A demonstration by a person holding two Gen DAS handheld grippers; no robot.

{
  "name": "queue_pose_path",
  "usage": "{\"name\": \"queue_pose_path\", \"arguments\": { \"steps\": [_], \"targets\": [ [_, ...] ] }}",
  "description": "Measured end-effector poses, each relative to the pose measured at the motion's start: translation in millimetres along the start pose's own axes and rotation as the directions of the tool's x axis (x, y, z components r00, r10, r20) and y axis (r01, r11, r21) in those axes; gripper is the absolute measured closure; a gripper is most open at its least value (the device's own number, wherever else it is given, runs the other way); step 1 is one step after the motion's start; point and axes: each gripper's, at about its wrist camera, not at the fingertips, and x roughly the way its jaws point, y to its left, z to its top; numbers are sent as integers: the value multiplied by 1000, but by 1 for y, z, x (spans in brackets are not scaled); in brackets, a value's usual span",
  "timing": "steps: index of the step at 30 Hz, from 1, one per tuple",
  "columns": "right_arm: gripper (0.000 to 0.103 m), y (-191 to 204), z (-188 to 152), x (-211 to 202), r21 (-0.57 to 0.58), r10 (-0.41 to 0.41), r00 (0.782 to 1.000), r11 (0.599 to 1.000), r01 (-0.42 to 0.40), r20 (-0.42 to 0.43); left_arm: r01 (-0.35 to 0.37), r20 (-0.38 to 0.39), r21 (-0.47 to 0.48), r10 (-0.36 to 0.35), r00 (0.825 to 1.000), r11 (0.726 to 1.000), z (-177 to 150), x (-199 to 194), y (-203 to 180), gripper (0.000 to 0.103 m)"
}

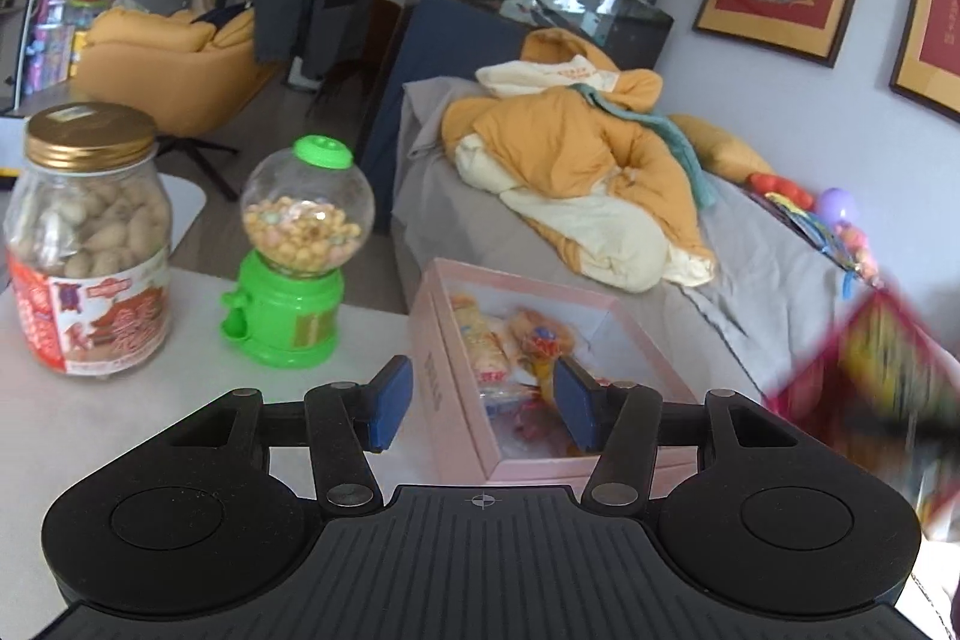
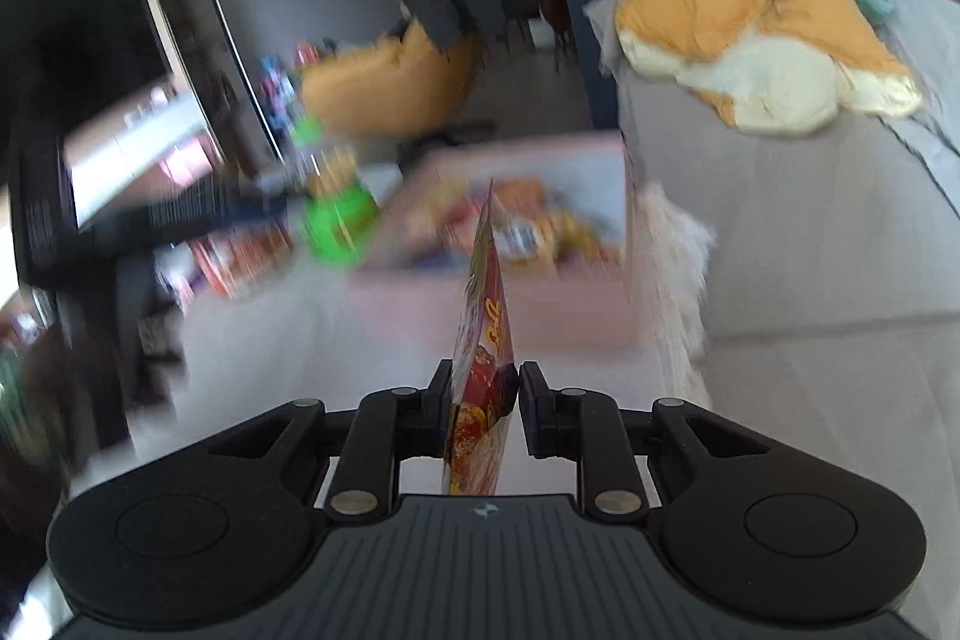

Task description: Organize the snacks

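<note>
An open pink box (image 1: 445,403) with several wrapped snacks (image 1: 498,340) in it stands on the white table (image 1: 120,418). My left gripper (image 1: 482,382) hovers open over the box's near left corner, with one blue pad outside the wall, the other over the inside, and nothing gripped. In the right wrist view my right gripper (image 2: 485,388) is shut on a red snack packet (image 2: 487,304), held edge-on and pointing towards the pink box (image 2: 540,307). The same red packet (image 1: 870,370) shows blurred at the right of the left wrist view.
A jar of peanuts (image 1: 90,244) with a gold lid and a green candy dispenser (image 1: 297,256) stand left of the box. Behind the table is a grey sofa (image 1: 768,280) with an orange and cream jacket (image 1: 576,160). The right wrist view is blurred.
</note>
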Motion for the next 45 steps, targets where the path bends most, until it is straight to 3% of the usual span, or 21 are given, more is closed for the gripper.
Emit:
{"name": "queue_pose_path", "arguments": {
  "steps": [5, 7, 8, 10, 15, 20, 23, 26, 27, 30, 33, 38, 45],
  "targets": [
    [79, 16, 90, 32, 96, 72, 987, 992, -86, 144, -37, -22, 22, 37, 999, 999, 2, 0, 9, 46],
    [46, 19, 104, 56, 86, -25, 989, 996, 13, 145, -48, -29, 33, 49, 998, 998, -2, -7, 14, 46],
    [43, 20, 103, 67, 76, -88, 985, 994, 78, 147, -55, -32, 47, 56, 998, 997, -5, -11, 15, 46],
    [43, 15, 90, 79, 66, -160, 981, 986, 153, 110, -73, -46, 87, 77, 996, 994, -15, -19, 16, 46],
    [43, 9, 17, 73, -3, -203, 979, 979, 203, 27, -78, -100, 157, 94, 990, 985, -53, -33, 1, 46],
    [35, 27, -58, 57, -74, -228, 971, 972, 223, -67, -121, -92, 289, 154, 984, 950, -98, -57, -33, 45],
    [34, 41, -101, 53, -79, -253, 959, 966, 245, -125, -156, -98, 236, 184, 978, 959, -117, -67, -39, 45],
    [31, 48, -128, 58, -59, -230, 959, 973, 223, -168, -166, -124, 227, 198, 972, 959, -133, -64, -44, 45],
    [28, 52, -134, 57, -83, -250, 959, 967, 241, -130, -173, -135, 234, 209, 969, 957, -137, -60, -46, 45],
    [21, 58, -139, 64, -138, -310, 943, 946, 293, -121, -202, -150, 238, 242, 959, 950, -145, -47, -47, 45],
    [5, 50, -139, 66, -95, -337, 932, 940, 326, -134, -242, -128, 291, 288, 949, 926, -149, -45, -56, 44],
    [4, 49, -138, 67, -85, -350, 928, 936, 341, -127, -235, -131, 275, 279, 951, 932, -149, -48, -54, 45],
    [3, 49, -150, 56, -73, -347, 935, 937, 342, -75, -276, -125, 286, 321, 939, 918, -151, -47, -61, 45]
  ]
}}
